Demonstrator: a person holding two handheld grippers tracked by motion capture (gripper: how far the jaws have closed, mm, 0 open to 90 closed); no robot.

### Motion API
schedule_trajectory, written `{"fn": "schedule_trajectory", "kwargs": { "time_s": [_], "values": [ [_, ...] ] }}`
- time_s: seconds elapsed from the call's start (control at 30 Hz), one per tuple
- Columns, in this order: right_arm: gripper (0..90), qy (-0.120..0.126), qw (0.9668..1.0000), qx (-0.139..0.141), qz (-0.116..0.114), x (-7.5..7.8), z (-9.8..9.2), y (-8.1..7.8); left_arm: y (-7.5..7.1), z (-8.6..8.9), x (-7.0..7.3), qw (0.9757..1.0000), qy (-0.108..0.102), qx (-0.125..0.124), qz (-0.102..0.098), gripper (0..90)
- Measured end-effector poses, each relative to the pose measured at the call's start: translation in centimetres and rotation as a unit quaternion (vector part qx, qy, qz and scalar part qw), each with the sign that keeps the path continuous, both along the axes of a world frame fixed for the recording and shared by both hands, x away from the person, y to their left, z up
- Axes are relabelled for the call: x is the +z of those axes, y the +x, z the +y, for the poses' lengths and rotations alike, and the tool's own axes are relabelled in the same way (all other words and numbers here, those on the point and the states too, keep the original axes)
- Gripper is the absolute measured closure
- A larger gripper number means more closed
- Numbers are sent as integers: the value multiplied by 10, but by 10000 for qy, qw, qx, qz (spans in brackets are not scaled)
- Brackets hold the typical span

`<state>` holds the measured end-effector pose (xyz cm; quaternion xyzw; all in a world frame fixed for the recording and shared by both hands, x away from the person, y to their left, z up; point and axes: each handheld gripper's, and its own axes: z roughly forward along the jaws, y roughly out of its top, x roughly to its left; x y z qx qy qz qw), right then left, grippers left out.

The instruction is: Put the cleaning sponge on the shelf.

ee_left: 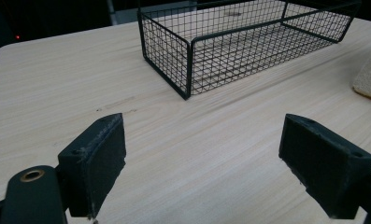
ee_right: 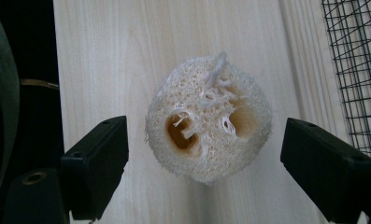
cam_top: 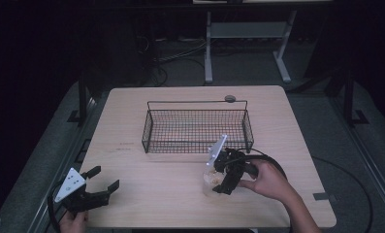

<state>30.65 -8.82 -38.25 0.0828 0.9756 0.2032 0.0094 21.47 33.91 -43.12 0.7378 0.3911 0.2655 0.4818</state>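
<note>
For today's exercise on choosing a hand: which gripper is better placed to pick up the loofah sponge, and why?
The right gripper. Its open jaws already stand on either side of the loofah sponge, just in front of the wire basket. The left gripper is open too, but sits far off near the table's front left corner.

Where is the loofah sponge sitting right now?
The loofah sponge lies on the table between the open jaws of the right gripper, just in front of the wire basket, toward the table's right side in the high view.
</note>
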Motion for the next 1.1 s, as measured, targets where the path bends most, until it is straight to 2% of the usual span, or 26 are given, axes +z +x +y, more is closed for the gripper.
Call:
{"fn": "schedule_trajectory", "kwargs": {
  "time_s": [0.3, 0.4, 0.73, 0.97, 1.1],
  "values": [
    [158, -206, 9998, 25, 50, -7, 8, 2, 0, -1, 0, 10000, 1, -8, -2, 141],
    [200, -221, 9997, 54, 79, -7, 9, 3, 0, 0, 0, 10000, 0, -7, -2, 141],
    [244, -388, 9992, 58, 43, -6, 14, 6, 0, 0, 1, 10000, -14, -7, -13, 141],
    [273, -429, 9990, 91, 64, -4, 15, 6, 0, 0, 1, 10000, -25, -2, -15, 141],
    [275, -371, 9992, 107, 62, -2, 14, 6, 0, 0, 1, 10000, -23, -2, -19, 141]
  ]
}}
